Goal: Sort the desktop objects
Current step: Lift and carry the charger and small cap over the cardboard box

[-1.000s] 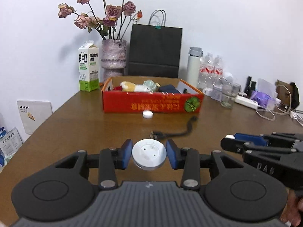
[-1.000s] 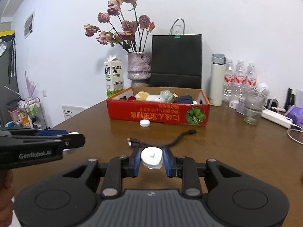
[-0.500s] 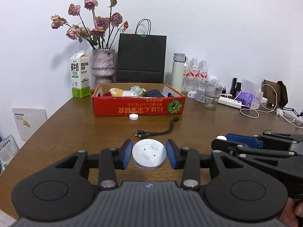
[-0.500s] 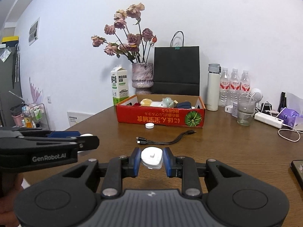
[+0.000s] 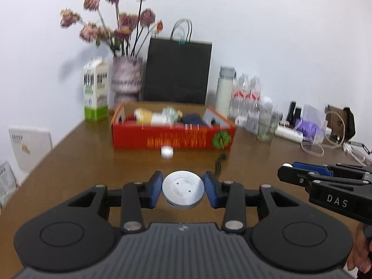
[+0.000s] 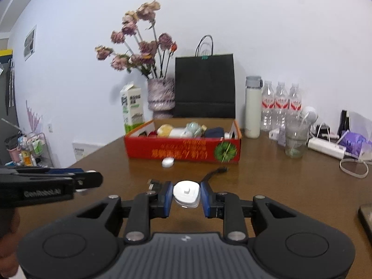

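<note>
Between the blue pads of the left tongs sits a flat silver disc, gripped at both sides and held clear above the brown tabletop. Beside it, the right tongs are closed on a small white rounded plug-like piece, also lifted off the wood. Each pair of tongs shows at the edge of the other's view, so the two are held side by side.

Just ahead, a black cable lies on the tabletop, and a little white cap rests right in front of the red cardboard box. That open box holds several soft and dark items, too blurred to tell apart. Behind the box stand a milk carton, a vase of dried roses and a black paper bag. Off to the right are a white flask, water bottles and a glass.
</note>
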